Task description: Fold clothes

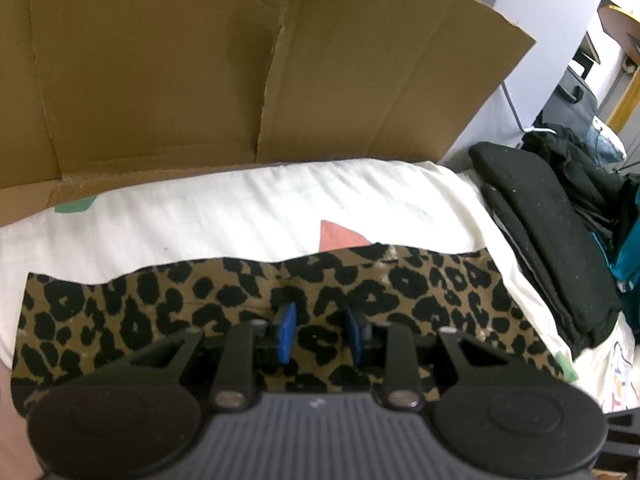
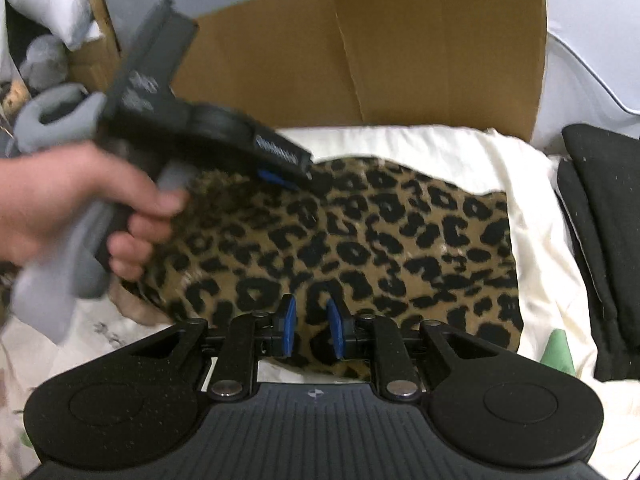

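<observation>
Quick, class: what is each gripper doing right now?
Left gripper: jaws apart over the leopard-print garment, nothing gripped.
Right gripper: jaws apart over the same garment, nothing gripped.

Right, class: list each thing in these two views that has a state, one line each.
Leopard-print garment: lying flat on the white sheet.
Left hand-held gripper: open, nothing between its pads.
Right hand-held gripper: open, empty.
Black clothes: folded, stacked.
Cardboard box: flaps open.

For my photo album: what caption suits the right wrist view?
A hand holds one gripper over a leopard-print garment on a cream sheet.
</observation>
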Tool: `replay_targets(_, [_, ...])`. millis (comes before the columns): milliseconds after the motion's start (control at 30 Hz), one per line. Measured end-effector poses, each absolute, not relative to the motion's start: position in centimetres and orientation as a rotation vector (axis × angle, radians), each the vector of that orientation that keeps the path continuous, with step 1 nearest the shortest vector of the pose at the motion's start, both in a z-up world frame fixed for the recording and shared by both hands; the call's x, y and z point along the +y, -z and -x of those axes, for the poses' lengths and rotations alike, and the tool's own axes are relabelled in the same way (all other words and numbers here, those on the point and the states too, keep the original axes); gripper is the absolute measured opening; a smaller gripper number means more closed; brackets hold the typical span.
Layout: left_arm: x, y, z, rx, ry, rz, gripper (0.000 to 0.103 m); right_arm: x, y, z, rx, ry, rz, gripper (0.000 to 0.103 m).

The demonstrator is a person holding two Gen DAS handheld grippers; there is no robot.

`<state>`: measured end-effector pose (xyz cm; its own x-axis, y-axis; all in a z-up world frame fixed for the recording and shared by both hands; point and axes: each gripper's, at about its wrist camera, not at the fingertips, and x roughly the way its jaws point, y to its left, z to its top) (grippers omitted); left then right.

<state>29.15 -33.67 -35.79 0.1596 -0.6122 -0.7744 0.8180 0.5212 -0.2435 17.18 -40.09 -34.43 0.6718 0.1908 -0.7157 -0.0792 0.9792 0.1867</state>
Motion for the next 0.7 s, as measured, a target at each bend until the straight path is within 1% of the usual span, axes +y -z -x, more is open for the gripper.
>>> replay_targets(433, [-33.5, 35.9, -29.4, 0.958, 1.045, -0.239, 0.031, -44.5, 36.0, -15.4, 0.848, -0.04, -0.067, 0.021])
replay_targets(700, [-33.6, 35.6, -29.6, 0.971, 1.044, -0.245, 0.03, -45.8, 36.1, -14.9, 0.863, 0.014, -0.111, 0.02])
